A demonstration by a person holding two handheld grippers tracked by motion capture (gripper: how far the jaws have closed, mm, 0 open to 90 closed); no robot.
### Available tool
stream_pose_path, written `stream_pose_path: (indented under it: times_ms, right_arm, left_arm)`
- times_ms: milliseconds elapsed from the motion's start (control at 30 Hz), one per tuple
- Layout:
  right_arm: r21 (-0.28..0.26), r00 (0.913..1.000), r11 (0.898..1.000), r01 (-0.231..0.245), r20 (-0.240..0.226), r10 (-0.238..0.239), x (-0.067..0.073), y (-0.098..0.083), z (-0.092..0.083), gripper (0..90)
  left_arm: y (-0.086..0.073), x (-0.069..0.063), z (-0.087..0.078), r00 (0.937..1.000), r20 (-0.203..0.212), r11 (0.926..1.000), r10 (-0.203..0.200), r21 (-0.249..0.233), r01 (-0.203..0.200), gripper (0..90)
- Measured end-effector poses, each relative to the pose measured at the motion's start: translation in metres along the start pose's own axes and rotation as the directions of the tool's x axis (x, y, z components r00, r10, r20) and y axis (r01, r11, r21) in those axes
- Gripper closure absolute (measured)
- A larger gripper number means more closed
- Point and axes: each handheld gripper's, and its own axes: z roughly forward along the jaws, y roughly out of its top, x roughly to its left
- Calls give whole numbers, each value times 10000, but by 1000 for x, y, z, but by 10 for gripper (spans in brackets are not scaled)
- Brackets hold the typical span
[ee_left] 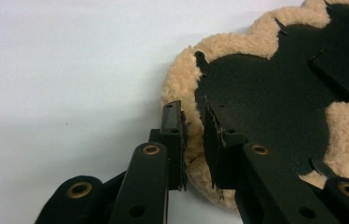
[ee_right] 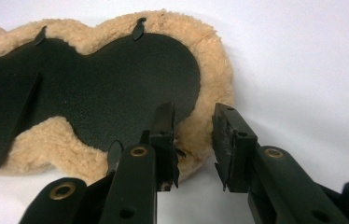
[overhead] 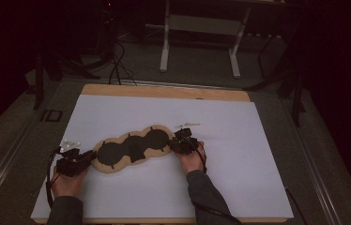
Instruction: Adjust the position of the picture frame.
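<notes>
Tan fleece pad (overhead: 131,149) lies near the table's (overhead: 239,154) front edge; left gripper (ee_left: 193,140) pinches its end, right gripper (ee_right: 193,140) straddles the other end, spread.

Fluffy tan fleece pad (overhead: 131,149) with matt black leathery backing lies on smooth white paper (overhead: 239,154).

A white sheet (overhead: 239,159) is lying over most of a wooden board (overhead: 164,91) — bare wood is showing along the far edge and as a thin strip at the near edge. Grey floor (overhead: 202,63) is stretching beyond it into a dark room. A white frame (overhead: 199,26) with two legs is standing at the back, well apart from the board. Black cables (overhead: 117,65) are trailing across the floor to its left — near dark stand legs (overhead: 40,79). More dark legs (overhead: 298,101) are standing at the right.
</notes>
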Motion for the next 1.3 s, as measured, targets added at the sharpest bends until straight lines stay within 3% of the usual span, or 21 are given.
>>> stream_pose_path:
  times_ms: [167, 300, 400, 467, 633, 833, 1067, 1300]
  right_arm:
    - [24, 9998, 10000, -16, -192, 16, -2, -3, -6, 721]
    - [-695, 10000, 9976, -61, 44, 64, -5, -4, -16, 774]
    - [-496, 9982, 9987, 118, 599, -88, -9, -3, -17, 793]
    - [-354, 9963, 9994, -13, 861, 44, -13, -4, -15, 809]
    - [35, 9930, 9996, -291, 1149, 285, -26, -11, -9, 845]
    - [177, 9963, 9995, -265, 824, 249, -30, -15, -4, 845]
    - [315, 9995, 9993, -183, 258, 175, -31, -21, -6, 900]
    - [503, 9997, 9987, 44, 238, -56, -29, -25, -12, 900]
  left_arm:
    - [2, -2, 3, 9999, -120, 10000, 82, -9, -82, 789]
    - [3, -2, 5, 9999, -124, 10000, 98, -18, -98, 790]
    - [6, -5, 8, 9992, -284, 9996, 269, 11, -268, 790]
    - [7, -7, 10, 9987, -334, 9992, 390, 7, -390, 789]
    - [9, -3, 14, 9997, -7, 9997, 243, -90, -243, 792]
    - [10, 1, 17, 9983, 456, 9990, -370, -248, 382, 802]
    - [11, 4, 20, 9955, 727, 9977, -613, -233, 631, 819]
    - [12, 1, 21, 9976, 589, 9988, -350, -326, 370, 821]
